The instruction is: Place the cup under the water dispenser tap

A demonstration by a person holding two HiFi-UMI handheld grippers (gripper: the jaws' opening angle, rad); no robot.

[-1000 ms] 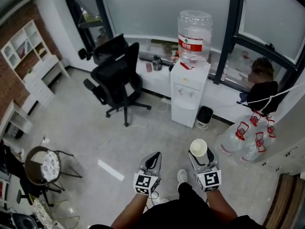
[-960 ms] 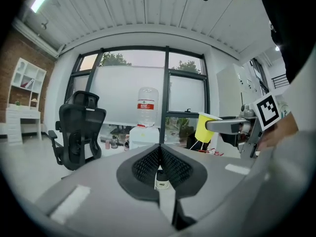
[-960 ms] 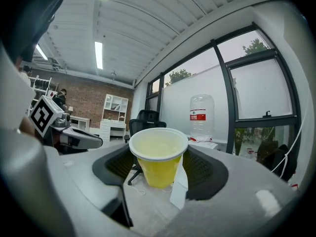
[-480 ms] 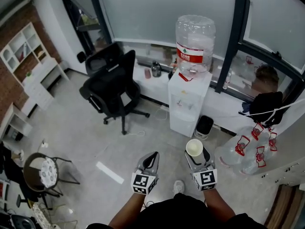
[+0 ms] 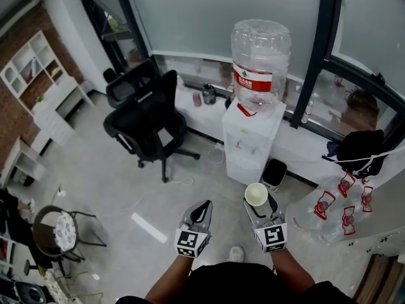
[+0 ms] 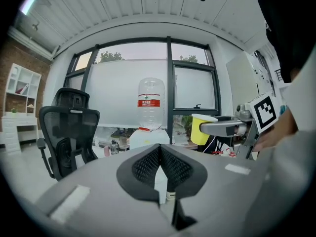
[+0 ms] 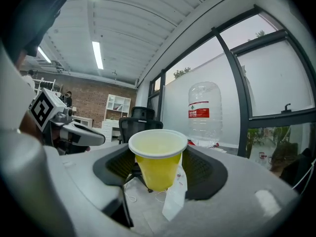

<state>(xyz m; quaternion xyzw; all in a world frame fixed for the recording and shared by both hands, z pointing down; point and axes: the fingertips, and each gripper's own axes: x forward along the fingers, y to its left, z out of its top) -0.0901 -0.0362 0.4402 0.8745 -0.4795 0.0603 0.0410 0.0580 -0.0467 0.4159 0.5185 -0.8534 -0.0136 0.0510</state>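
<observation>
Left tongs (image 5: 201,211) are pressed together on nothing; right tongs (image 5: 259,202) pinch the task's thing. Ahead, the water dispenser (image 5: 251,138) carries a clear bottle (image 5: 261,62) on top. The yellow cup (image 7: 157,161), upright in the right tongs, is well apart from the dispenser, facing its front. It is picked up but, by the look of it, has yet to reach the tap and be set beneath. Print on the bottle's red label (image 5: 253,78) is too small to read.

Left hand-held gripper (image 5: 203,206) and right hand-held gripper (image 5: 257,202) advance side by side toward the white floor-standing water dispenser (image 5: 252,141). In the head view, the yellow paper cup (image 5: 256,194) in the right one now lies much nearer the small black bin (image 5: 274,173) at the dispenser's foot. The clear water bottle (image 5: 261,62) on top appears larger. The black office chair (image 5: 142,116) sits further left in frame.
</observation>
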